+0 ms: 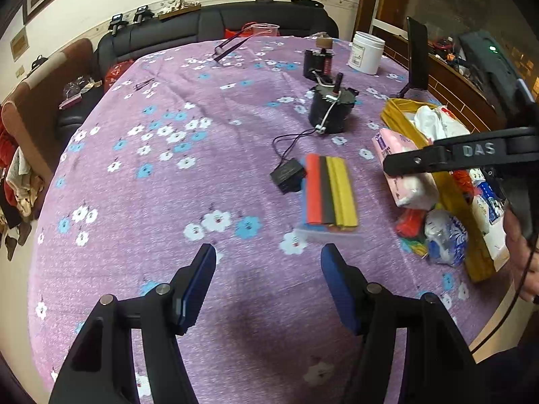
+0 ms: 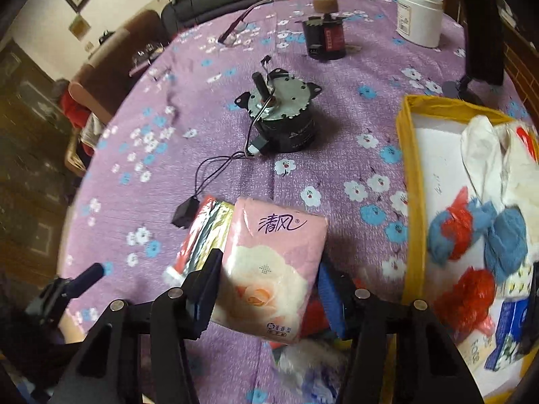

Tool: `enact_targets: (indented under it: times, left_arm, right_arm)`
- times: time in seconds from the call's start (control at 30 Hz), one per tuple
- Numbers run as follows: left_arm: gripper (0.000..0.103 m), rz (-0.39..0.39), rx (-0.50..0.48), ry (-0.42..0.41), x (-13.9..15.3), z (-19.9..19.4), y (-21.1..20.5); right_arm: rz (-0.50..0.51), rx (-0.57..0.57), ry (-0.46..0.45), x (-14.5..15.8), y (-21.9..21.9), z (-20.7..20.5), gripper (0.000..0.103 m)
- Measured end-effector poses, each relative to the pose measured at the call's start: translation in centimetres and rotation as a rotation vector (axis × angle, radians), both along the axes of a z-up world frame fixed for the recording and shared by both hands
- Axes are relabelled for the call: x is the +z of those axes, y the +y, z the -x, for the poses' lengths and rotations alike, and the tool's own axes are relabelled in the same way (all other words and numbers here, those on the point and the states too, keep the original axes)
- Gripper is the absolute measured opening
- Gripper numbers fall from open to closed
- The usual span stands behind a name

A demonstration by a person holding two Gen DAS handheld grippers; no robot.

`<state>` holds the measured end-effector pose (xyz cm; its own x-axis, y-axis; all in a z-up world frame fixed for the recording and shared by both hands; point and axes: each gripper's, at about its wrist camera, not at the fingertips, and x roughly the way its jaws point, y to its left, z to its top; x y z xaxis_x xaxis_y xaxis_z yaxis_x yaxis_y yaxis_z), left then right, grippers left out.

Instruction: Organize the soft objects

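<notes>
- Purple flowered tablecloth covers the table.
- Left gripper hovers with fingers spread, nothing between them.
- Right gripper clenches a pink tissue pack.
- Yellow box sits to its right, motor ahead.

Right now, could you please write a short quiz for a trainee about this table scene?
1. True or false: the left hand-held gripper is holding something.
2. What does the right hand-held gripper grip? A) pink tissue pack B) white jar C) black motor
3. What colour are the walls of the box beside the pack?

Key: 1 false; 2 A; 3 yellow.
</notes>
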<state>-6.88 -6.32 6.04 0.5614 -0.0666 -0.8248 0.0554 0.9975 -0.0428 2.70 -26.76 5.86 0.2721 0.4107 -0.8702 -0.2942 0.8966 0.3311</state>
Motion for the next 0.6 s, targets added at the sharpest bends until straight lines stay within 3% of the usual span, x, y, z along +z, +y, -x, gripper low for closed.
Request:
enact_targets:
  times: [0.2, 0.3, 0.6]
  left_arm:
    - [0.064, 0.003, -0.016, -0.006, 0.4, -0.6, -1.6]
    - [0.071, 0.005, -0.020, -0.006, 0.5, -0.8, -2.3]
    - [0.074, 0.003, -0.052, 0.004, 0.4, -2.1, -4.0]
  right_arm:
    - [-0.047, -0.022, -0.018, 0.9, -0.8, 0.8, 0.059]
    - [-0.066, -0.035, -0.018, 1.3, -1.8, 0.9, 0.058]
    - [-0.090, -0.079, -0.024, 1.7, -4.8, 2.1, 0.058]
